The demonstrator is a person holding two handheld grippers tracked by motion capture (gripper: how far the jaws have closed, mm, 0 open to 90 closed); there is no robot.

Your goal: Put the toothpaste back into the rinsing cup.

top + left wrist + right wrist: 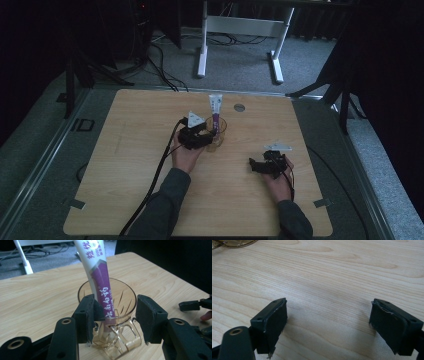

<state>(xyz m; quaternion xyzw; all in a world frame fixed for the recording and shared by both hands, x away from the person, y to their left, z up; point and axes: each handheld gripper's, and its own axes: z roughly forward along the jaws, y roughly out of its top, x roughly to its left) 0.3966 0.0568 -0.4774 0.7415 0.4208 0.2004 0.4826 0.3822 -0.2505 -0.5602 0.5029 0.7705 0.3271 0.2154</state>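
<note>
Dark sleeves, black two-jaw grippers with grey triangular plates, black cables

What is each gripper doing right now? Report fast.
Left gripper: open, fingers either side of the glass cup holding the toothpaste tube.
Right gripper: open, holding nothing, over the table.

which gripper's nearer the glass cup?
Left. The left gripper has its open fingers on either side of the glass cup; the right gripper sits apart, over bare table.
</note>
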